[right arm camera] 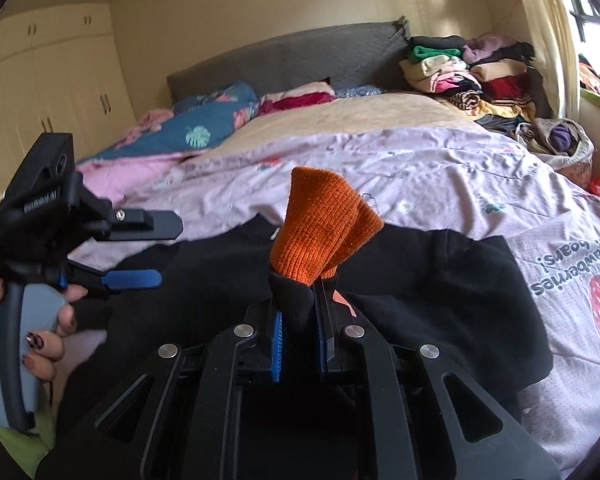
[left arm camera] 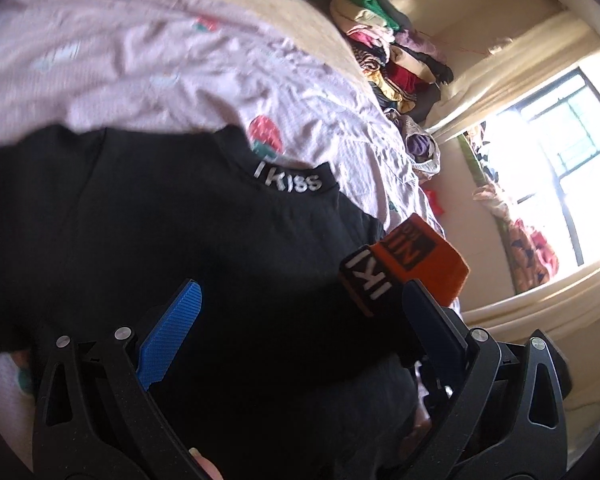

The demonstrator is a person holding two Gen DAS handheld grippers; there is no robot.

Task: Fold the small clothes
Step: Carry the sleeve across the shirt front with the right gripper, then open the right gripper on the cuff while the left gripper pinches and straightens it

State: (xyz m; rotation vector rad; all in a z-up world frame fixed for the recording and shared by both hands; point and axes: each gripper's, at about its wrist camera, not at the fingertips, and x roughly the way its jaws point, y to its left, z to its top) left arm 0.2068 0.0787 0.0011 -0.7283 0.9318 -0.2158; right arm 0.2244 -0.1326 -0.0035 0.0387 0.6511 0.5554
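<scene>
Left wrist view: the left tongs (left arm camera: 300, 316) gape wide across the lower frame, pads on nothing, with the black garment (left arm camera: 148, 240) spread beneath them on the pink bedspread (left arm camera: 160, 68), and an orange-and-black sleeve cuff (left arm camera: 404, 264) just right of centre. Right wrist view: the right tongs (right arm camera: 300, 340) are pinched tight on that cuff (right arm camera: 320, 232), which stands up at centre frame; the left tongs (right arm camera: 140, 252) hang open at mid-left in a hand (right arm camera: 40, 340).
</scene>
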